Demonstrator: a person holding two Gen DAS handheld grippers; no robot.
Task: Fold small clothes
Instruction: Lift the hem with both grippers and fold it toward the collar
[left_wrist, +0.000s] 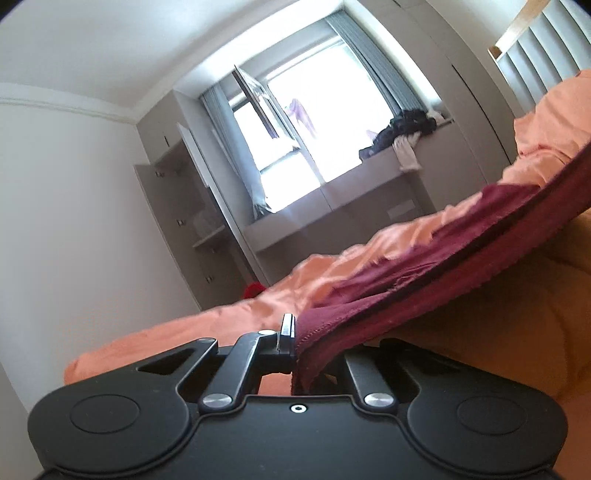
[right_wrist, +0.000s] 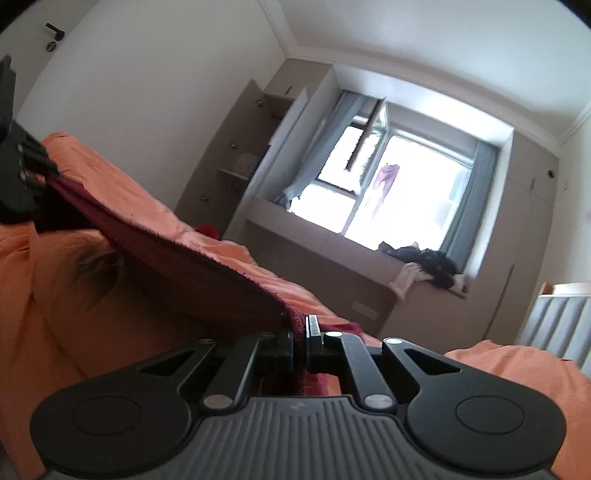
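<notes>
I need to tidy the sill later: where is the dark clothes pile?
The dark clothes pile lies on the window ledge at its right end, below the window, beyond the orange bed; the left wrist view shows it too.

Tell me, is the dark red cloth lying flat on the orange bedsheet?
No, the dark red cloth hangs stretched above the orange bedsheet, held at both ends.
</notes>
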